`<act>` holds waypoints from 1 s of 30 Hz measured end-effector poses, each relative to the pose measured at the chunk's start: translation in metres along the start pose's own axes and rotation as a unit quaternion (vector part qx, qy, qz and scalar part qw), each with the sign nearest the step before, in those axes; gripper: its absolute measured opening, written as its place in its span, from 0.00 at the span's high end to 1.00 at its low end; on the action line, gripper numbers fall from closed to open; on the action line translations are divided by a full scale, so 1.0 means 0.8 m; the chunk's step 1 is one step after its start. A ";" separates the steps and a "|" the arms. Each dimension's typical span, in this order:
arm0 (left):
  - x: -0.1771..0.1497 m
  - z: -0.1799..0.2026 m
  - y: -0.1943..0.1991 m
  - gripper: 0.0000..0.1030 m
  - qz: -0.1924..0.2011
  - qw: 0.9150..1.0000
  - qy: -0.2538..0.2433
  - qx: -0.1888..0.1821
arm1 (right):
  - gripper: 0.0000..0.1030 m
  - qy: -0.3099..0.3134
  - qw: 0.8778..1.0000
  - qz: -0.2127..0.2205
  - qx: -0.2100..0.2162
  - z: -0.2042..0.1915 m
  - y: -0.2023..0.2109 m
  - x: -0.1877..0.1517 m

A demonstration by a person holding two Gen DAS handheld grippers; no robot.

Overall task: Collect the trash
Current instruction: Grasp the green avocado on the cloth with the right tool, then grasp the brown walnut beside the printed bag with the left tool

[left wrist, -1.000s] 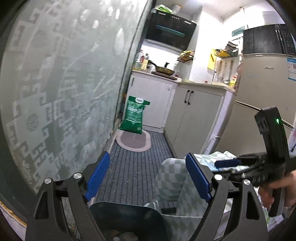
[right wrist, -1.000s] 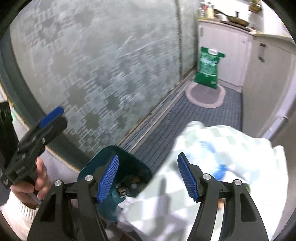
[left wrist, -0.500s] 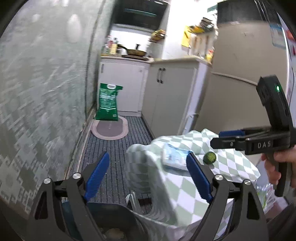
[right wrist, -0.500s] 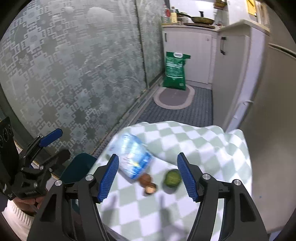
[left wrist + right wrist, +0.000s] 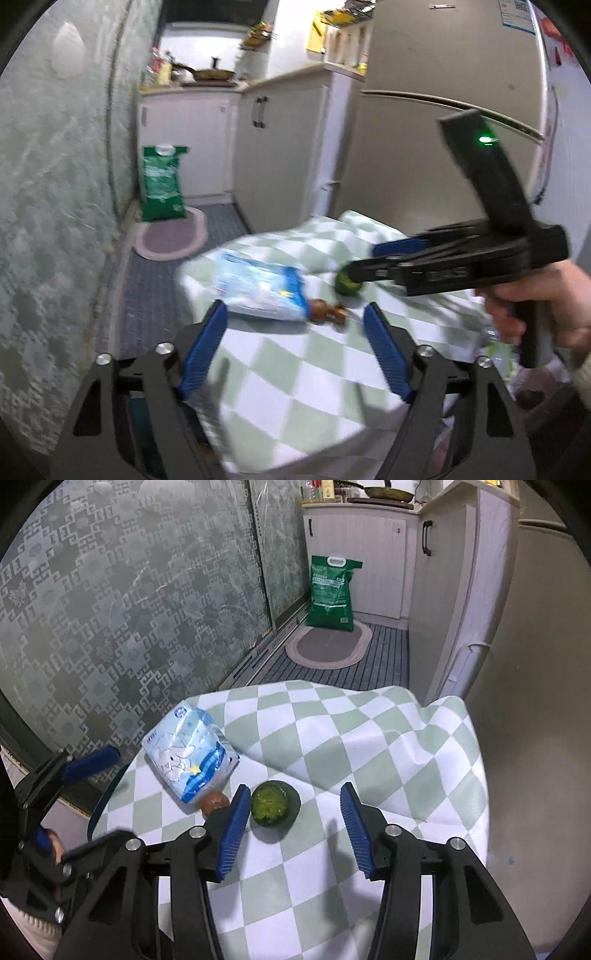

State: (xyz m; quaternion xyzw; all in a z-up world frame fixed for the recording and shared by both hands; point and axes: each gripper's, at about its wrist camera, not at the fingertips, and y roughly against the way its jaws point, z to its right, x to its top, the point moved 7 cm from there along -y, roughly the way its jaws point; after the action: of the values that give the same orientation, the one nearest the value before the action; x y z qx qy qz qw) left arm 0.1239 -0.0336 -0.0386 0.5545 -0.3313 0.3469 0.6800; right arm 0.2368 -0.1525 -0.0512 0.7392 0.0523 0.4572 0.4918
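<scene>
A small table with a green-and-white checked cloth [image 5: 369, 746] carries a light blue plastic packet [image 5: 190, 755], a brown fruit scrap [image 5: 215, 800] and a green fruit half [image 5: 274, 803]. They also show in the left wrist view: the packet [image 5: 258, 284], the brown scrap [image 5: 327, 312] and the green half [image 5: 347, 284]. My right gripper [image 5: 291, 827] is open and empty, just above the cloth, the green half beside its left finger. My left gripper [image 5: 291, 350] is open and empty, short of the packet and the scrap. The right gripper [image 5: 399, 254] shows from the side there.
A dark teal bin [image 5: 96, 812] stands under the table's left edge. A patterned glass sliding door [image 5: 129, 609] runs along the left. A green bag [image 5: 332, 594] and an oval mat [image 5: 328, 646] lie on the floor ahead. White cabinets [image 5: 436, 590] and a fridge [image 5: 443, 110] stand to the right.
Both grippers have risen and swung from the bin over to the table. The packet, scrap and green half are now close in front of them. Both stay open.
</scene>
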 end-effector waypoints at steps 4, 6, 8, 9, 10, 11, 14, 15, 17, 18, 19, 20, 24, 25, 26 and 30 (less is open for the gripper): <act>-0.009 0.016 -0.011 0.40 -0.026 0.999 -0.001 -0.025 | 0.57 0.011 1.000 -0.009 0.005 -0.003 -0.007 -0.003; -0.013 0.022 -0.015 0.45 -0.035 0.999 -0.003 -0.034 | 0.57 0.011 1.000 -0.011 0.011 -0.004 -0.010 -0.004; -0.015 0.027 -0.019 0.46 -0.040 0.998 -0.004 -0.037 | 0.57 0.012 1.000 -0.012 0.015 -0.004 -0.012 -0.004; -0.016 0.029 -0.022 0.47 -0.045 0.998 -0.005 -0.036 | 0.57 0.017 1.000 -0.012 0.015 -0.004 -0.012 -0.004; -0.017 0.031 -0.025 0.52 -0.049 0.998 -0.005 -0.036 | 0.57 0.020 1.000 -0.011 0.015 -0.005 -0.012 -0.003; -0.019 0.034 -0.028 0.57 -0.056 0.998 -0.006 -0.037 | 0.57 0.023 1.000 -0.011 0.016 -0.006 -0.012 -0.002; -0.022 0.044 -0.034 0.61 -0.068 0.997 -0.015 -0.045 | 0.58 0.026 0.999 -0.017 0.027 -0.011 -0.016 -0.003; -0.024 0.047 -0.036 0.61 -0.071 0.996 -0.018 -0.044 | 0.59 0.025 0.999 -0.019 0.034 -0.012 -0.019 -0.004; -0.024 0.050 -0.041 0.61 -0.077 0.996 -0.021 -0.044 | 0.61 0.022 0.999 -0.024 0.043 -0.013 -0.023 -0.005; -0.024 0.050 -0.043 0.61 -0.078 0.996 -0.020 -0.042 | 0.63 0.019 0.998 -0.025 0.049 -0.013 -0.025 -0.007; -0.024 0.050 -0.044 0.61 -0.078 0.996 -0.017 -0.043 | 0.63 0.015 0.998 -0.026 0.052 -0.013 -0.026 -0.007; -0.023 0.050 -0.045 0.61 -0.079 0.996 -0.013 -0.043 | 0.66 0.009 0.998 -0.025 0.057 -0.012 -0.027 -0.006; -0.020 0.048 -0.052 0.61 -0.079 0.996 -0.006 -0.033 | 0.75 -0.016 0.996 -0.025 0.086 -0.008 -0.025 -0.005; -0.020 0.048 -0.054 0.61 -0.080 0.996 -0.005 -0.030 | 0.76 -0.016 0.996 -0.026 0.086 -0.007 -0.024 -0.005; -0.019 0.048 -0.056 0.61 -0.080 0.996 -0.004 -0.027 | 0.76 -0.014 0.996 -0.025 0.086 -0.006 -0.022 -0.006; -0.014 0.047 -0.062 0.61 -0.080 0.997 0.002 -0.017 | 0.76 -0.021 0.996 -0.015 0.086 0.000 -0.010 -0.004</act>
State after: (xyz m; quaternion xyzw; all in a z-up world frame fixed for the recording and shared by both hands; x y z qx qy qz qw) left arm 0.1572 -0.0790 -0.0680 0.5668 -0.2902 0.2874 0.7155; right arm 0.2383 -0.1503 -0.0592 0.7873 0.0920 0.4275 0.4347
